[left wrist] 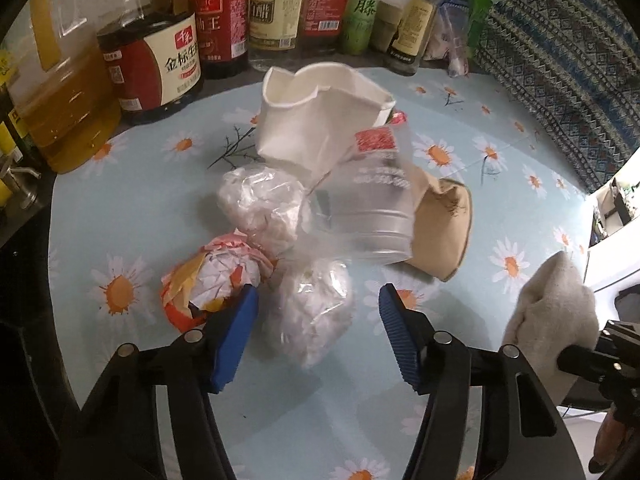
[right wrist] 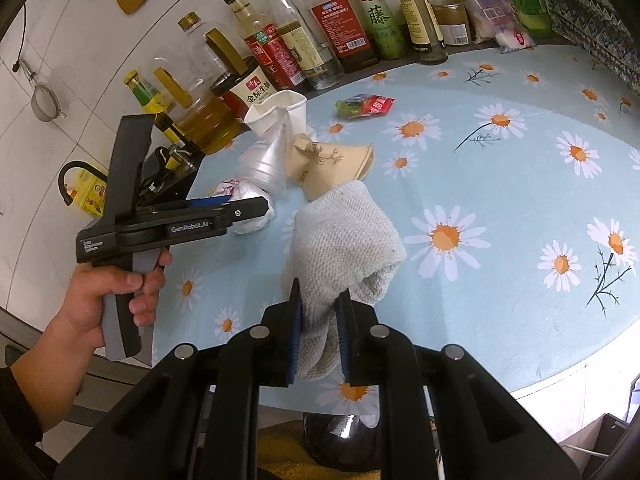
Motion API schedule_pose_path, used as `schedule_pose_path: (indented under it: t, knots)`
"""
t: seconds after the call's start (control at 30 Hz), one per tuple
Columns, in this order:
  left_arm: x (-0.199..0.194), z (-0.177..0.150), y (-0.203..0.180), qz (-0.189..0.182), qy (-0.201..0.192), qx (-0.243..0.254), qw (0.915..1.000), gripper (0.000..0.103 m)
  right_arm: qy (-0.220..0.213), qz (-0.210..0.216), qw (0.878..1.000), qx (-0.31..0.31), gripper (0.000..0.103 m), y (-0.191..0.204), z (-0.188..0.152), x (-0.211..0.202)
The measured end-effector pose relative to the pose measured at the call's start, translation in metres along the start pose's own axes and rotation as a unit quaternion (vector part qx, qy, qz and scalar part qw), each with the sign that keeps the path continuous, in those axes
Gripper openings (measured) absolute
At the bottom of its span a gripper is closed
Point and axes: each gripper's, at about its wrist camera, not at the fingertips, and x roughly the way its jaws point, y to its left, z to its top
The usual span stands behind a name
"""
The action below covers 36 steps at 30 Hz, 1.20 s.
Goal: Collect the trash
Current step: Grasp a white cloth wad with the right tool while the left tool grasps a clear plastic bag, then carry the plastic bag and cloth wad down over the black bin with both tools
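Daisy-print blue tabletop [right wrist: 500, 208]: left tongs [left wrist: 318, 300] gape wide around a crumpled clear-plastic wad [left wrist: 310, 316]; right tongs [right wrist: 320, 300] clench a grey knitted cloth [right wrist: 344, 232]. Beyond: crushed white paper cup [left wrist: 316, 120], flattened brown paper cup [right wrist: 336, 162].

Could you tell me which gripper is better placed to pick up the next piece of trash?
Left. The left gripper is open with a crumpled plastic ball between its fingers, while the right gripper is already shut on a white cloth.
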Motion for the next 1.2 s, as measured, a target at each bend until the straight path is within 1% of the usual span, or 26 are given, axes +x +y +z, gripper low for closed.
schedule_pose_path:
  t: [0.07,0.2,0.47,0.77,0.97,1.2]
  knots:
    - [0.004,0.000,0.001,0.000,0.007,0.001,1.0000,0.048,0.001,-0.001,1.000,0.001,0.017,0.000,0.000,0.000]
    - [0.004,-0.001,0.002,0.000,0.002,-0.002,1.0000,0.047,0.004,0.001,1.000,0.001,0.017,-0.002,0.000,0.001]
    - [-0.005,-0.008,-0.004,-0.003,-0.002,-0.003,1.0000,0.046,0.010,0.005,1.000,-0.010,0.017,0.001,0.001,0.002]
    - [-0.027,-0.024,-0.007,0.000,-0.019,-0.022,0.9996,0.045,0.019,0.018,0.999,-0.040,0.017,0.010,-0.002,0.003]
    - [-0.046,-0.041,-0.014,0.005,-0.030,-0.034,0.9990,0.045,0.021,0.030,0.997,-0.061,0.017,0.015,-0.007,-0.004]
    - [-0.068,-0.067,-0.029,0.015,-0.042,-0.051,0.9977,0.045,0.026,0.042,0.995,-0.089,0.017,0.019,-0.015,-0.014]
